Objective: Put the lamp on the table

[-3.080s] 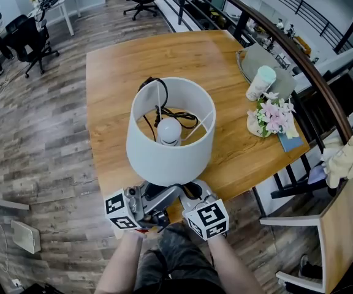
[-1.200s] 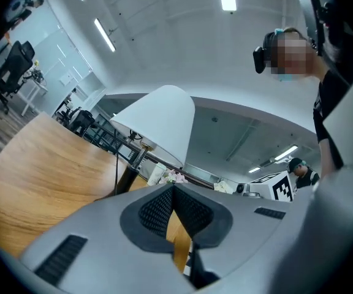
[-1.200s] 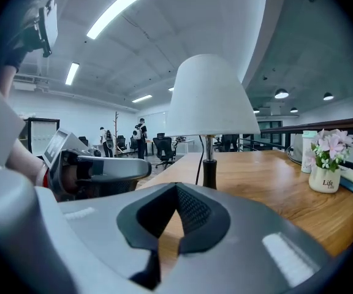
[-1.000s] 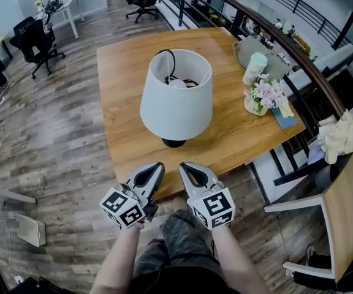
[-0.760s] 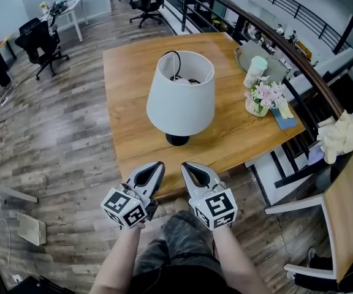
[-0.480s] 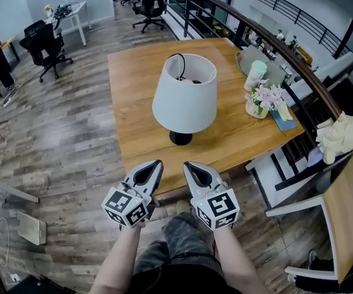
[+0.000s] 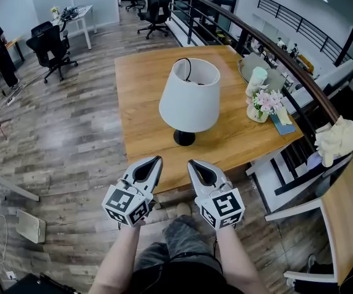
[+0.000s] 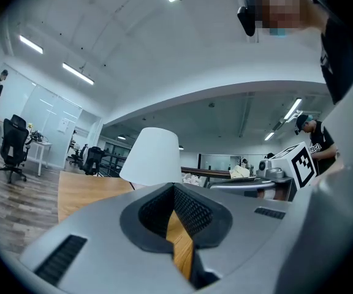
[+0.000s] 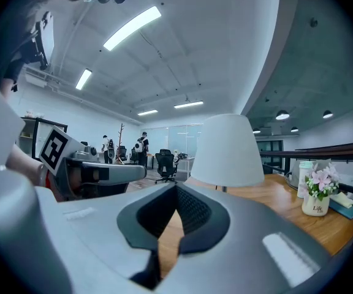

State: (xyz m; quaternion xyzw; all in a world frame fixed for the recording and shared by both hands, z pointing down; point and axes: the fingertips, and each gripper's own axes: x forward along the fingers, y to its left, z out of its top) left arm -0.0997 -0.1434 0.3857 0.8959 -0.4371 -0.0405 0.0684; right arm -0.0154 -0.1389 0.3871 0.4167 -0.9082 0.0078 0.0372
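In the head view the lamp (image 7: 189,103) stands upright on the table (image 7: 141,90), nearer the near edge than the far one. A flower pot (image 7: 264,105) sits by the right edge, and the left hand-held gripper (image 7: 148,166) and right hand-held gripper (image 7: 199,169) hang side by side off the near edge, touching nothing. The left gripper view shows what the head view cannot: that gripper's jaws are clenched on nothing, with the lamp beyond them, apart. The right gripper view shows its jaws clenched and empty too, and only here does the flower pot appear past the lamp.
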